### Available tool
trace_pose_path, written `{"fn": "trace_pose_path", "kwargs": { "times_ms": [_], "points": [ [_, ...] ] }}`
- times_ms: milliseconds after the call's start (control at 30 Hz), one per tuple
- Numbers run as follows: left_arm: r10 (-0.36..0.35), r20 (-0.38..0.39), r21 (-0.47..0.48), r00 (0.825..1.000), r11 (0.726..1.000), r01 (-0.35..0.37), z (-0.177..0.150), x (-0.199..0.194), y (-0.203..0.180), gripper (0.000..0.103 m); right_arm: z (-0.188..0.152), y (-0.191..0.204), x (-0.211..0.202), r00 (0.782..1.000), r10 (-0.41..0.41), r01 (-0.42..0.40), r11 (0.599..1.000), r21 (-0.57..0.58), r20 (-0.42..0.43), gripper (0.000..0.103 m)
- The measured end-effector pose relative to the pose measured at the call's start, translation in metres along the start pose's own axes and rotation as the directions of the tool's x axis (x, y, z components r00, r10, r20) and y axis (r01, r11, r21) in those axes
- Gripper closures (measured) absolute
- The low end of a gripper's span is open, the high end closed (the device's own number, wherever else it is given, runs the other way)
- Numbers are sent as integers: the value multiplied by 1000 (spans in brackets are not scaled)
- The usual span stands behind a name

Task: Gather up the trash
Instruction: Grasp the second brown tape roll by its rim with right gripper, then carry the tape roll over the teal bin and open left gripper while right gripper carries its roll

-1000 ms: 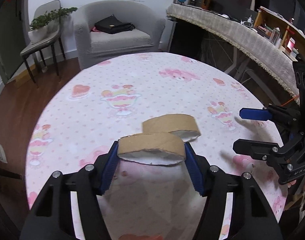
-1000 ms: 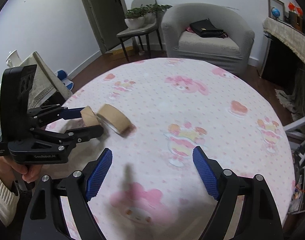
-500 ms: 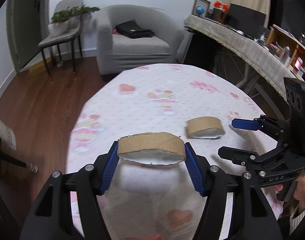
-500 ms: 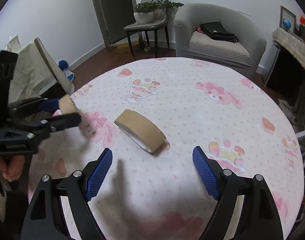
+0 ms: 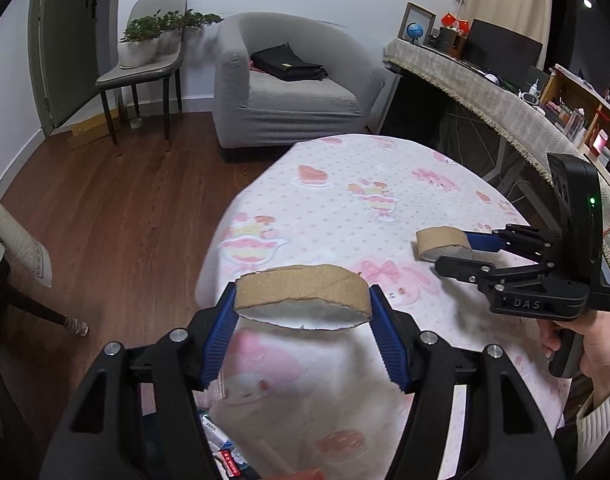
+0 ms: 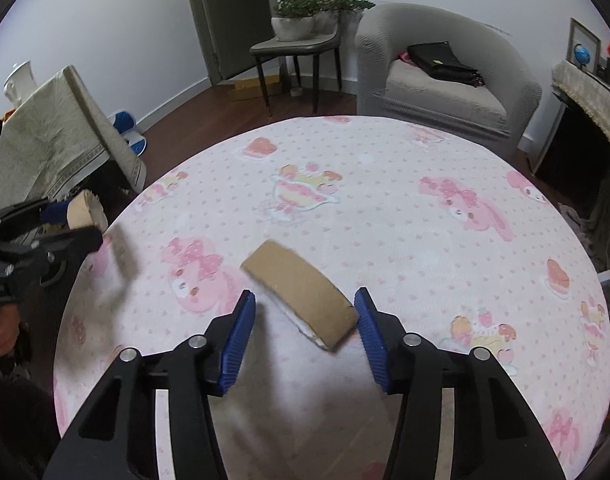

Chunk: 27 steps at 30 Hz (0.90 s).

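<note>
Clamping a torn cardboard ring (image 5: 303, 294), the left gripper (image 5: 303, 320) hides its underside; right gripper (image 6: 305, 320) jaws, closing, straddle another ring (image 6: 301, 290), contact unclear.

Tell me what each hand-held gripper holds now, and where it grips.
Left hand-held gripper: flattened cardboard ring, clamped at its two ends. Right hand-held gripper: jaws just closing around the second ring; grip unclear.

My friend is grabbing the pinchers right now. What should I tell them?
Left gripper: shut on a flattened cardboard tube, held up over the near table edge.
Right gripper: jaws just closing around the second cardboard tube, which lies on the pink tablecloth; one pad is at its end, the other not touching.
Done: one tube picked up.
Left: grip the second, then bin both. No bin clearly in view.
</note>
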<state>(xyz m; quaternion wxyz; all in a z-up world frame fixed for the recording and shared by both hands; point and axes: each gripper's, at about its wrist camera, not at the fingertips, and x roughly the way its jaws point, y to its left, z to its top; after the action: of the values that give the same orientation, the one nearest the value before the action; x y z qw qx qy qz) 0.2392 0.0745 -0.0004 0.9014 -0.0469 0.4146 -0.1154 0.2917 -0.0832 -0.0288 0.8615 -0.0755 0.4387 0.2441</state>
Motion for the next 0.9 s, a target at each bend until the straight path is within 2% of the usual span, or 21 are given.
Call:
{"fn": "trace_pose_path", "kwargs": {
  "times_ms": [167, 233, 267, 567, 900],
  "points": [
    [11, 13, -3, 1000, 1000, -11, -4, -14, 11, 36, 4, 17, 4, 1000, -1, 1, 1000, -29, -9, 64],
    [15, 17, -2, 1000, 1000, -15, -6, -19, 15, 36, 6, 22, 8, 1000, -1, 1, 1000, -25, -7, 72],
    [18, 18, -1, 1000, 1000, -18, -7, -21, 16, 36, 7, 25, 9, 1000, -12, 12, 999, -31, -3, 81],
    [48, 27, -9, 999, 999, -47, -19, -37, 35, 36, 16, 56, 6, 1000, 0, 1, 999, -51, 7, 81],
    [115, 21, -30, 993, 993, -114, -44, -58, 60, 36, 18, 95, -4, 999, 39, -36, 996, -84, 23, 81]
  ]
}}
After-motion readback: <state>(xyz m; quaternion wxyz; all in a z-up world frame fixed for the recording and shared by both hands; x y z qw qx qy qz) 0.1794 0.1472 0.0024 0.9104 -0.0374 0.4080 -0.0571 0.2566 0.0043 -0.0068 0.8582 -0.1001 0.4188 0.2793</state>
